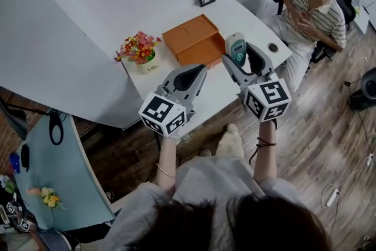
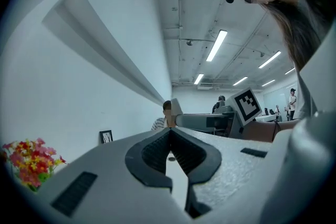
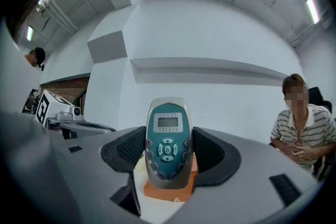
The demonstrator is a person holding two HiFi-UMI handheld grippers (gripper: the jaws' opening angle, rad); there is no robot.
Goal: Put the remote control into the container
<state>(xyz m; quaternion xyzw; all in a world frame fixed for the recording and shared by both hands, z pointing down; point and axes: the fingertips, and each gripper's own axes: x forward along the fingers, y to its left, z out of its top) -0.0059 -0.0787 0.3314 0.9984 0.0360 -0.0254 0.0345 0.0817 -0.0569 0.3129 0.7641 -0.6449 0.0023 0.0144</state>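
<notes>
We clamped the remote control (image 3: pixel 167 140) upright in our right gripper (image 1: pixel 239 54) near the orange container (image 1: pixel 194 40), our left gripper (image 1: pixel 198 72) closed, empty.

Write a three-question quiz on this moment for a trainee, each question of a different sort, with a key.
1. True or false: the left gripper holds the remote control.
2. Multiple choice: in the head view, what stands just left of the orange container? A) a pot of flowers B) a laptop C) a mug
3. Short answer: is the remote control in the container yet, and if not, where is it?

Key
1. False. The left gripper's jaws are shut with nothing between them.
2. A.
3. No. It stands upright between the jaws of the right gripper, which are shut on it, with the container beyond it.
</notes>
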